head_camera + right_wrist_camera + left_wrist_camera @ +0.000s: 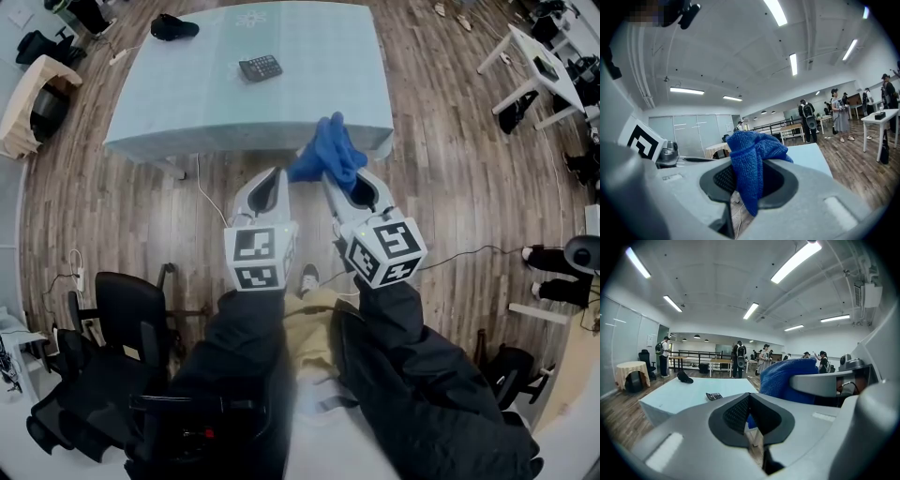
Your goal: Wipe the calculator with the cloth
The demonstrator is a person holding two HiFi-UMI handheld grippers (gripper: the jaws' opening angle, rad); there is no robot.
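The table [309, 84] fills the upper middle of the head view. The calculator [260, 67] lies on it left of centre, a soft heap [174, 27] at its upper-left corner. Below, mid-frame, the left gripper [275, 176] sits beside the right gripper [343, 180], whose jaws hold the cloth [328, 155].

Nubbly blue cloth [328, 152], smooth matt table top [309, 70], wood-plank floor [459, 197]

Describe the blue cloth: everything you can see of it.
The cloth is bright blue with a looped, towel-like weave, crumpled into a soft bunch. The right gripper is shut on its middle: folds bulge above the jaws and a tail hangs below. It is held in the air by the near edge of the table, apart from the calculator lying there.
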